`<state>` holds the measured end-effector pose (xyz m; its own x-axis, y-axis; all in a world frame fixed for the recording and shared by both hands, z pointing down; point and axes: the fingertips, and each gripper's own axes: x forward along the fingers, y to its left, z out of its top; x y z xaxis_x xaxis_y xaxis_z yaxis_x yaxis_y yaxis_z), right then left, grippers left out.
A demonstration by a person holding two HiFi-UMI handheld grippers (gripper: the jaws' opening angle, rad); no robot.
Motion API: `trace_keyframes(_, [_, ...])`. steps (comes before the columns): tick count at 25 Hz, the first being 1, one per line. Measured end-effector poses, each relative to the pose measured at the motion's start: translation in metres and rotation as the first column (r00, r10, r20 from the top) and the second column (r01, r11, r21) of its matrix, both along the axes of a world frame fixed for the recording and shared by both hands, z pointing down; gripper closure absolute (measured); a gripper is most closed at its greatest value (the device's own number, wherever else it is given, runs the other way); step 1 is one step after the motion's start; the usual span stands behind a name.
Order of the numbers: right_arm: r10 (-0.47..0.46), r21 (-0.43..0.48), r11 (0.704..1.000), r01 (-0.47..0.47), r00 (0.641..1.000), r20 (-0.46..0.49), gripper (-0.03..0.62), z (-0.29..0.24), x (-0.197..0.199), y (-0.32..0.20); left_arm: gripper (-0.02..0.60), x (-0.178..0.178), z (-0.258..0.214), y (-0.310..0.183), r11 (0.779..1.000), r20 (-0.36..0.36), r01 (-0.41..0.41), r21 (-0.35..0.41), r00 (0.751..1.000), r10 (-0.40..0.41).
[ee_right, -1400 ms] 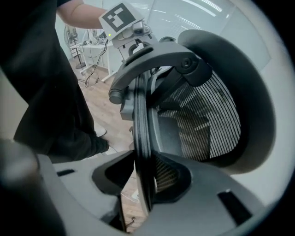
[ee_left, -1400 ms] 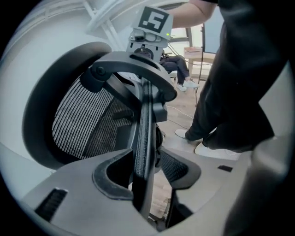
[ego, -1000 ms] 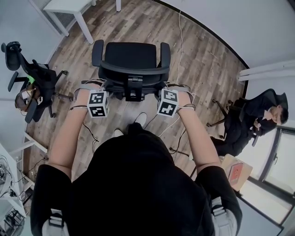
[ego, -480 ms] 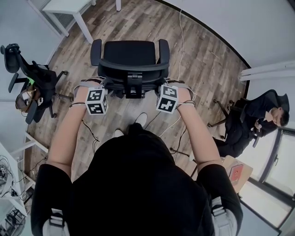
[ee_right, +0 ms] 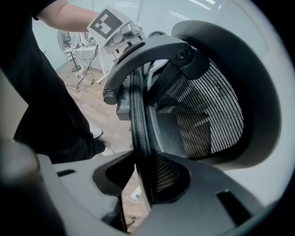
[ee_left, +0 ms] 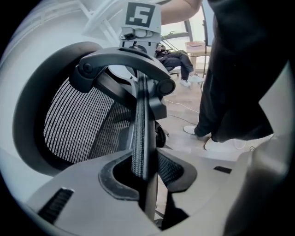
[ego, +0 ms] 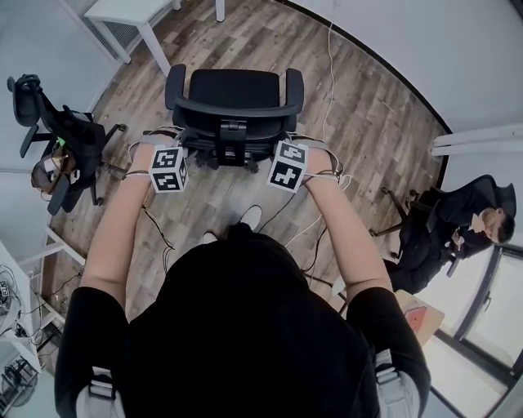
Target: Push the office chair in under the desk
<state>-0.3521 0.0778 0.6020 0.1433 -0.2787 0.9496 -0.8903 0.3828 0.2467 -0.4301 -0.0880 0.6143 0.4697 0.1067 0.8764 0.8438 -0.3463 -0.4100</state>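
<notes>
Black office chair (ego: 233,90): backrest rim is pinched on both sides. Left gripper (ee_left: 140,173) and right gripper (ee_right: 143,182) each clamp its mesh edge

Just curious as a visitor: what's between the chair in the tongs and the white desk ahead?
Only bare wooden floor, seen in the head view, separates the office chair from the white desk.
</notes>
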Motion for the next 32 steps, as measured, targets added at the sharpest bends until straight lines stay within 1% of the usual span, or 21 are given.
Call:
trace_keyframes(6, [-0.020, 0.032, 0.999, 0.019, 1.000, 0.016, 0.484, 0.000, 0.017, -0.006, 0.476, 0.025, 0.005, -0.010, 0.999, 0.014, 0.028, 0.024, 1.000, -0.028])
trace_keyframes(10, [-0.040, 0.052, 0.998, 0.040, 0.999, 0.005, 0.484, -0.001, 0.040, -0.001, 0.476, 0.047, 0.006, -0.005, 0.999, 0.023, 0.043, 0.031, 0.999, -0.044])
trace_keyframes(14, [-0.050, 0.060, 0.997, 0.050, 0.999, -0.008, 0.482, -0.001, 0.063, 0.004, 0.482, 0.066, 0.006, 0.002, 0.998, 0.009, 0.048, 0.036, 0.999, -0.049])
trace_keyframes(24, [-0.070, 0.064, 0.995, 0.071, 0.997, -0.014, 0.477, -0.003, 0.115, 0.007, 0.483, 0.114, 0.006, 0.007, 0.997, 0.039, 0.072, 0.021, 0.997, -0.073])
trace_keyframes(27, [-0.070, 0.069, 0.995, 0.071, 0.997, -0.023, 0.476, -0.002, 0.134, 0.006, 0.483, 0.133, 0.007, 0.006, 0.997, 0.056, 0.074, 0.011, 0.996, -0.075])
trace_keyframes(32, [-0.067, 0.063, 0.996, 0.068, 0.997, -0.024, 0.476, -0.003, 0.164, 0.001, 0.484, 0.162, 0.007, 0.002, 0.997, 0.062, 0.076, -0.001, 0.995, -0.076])
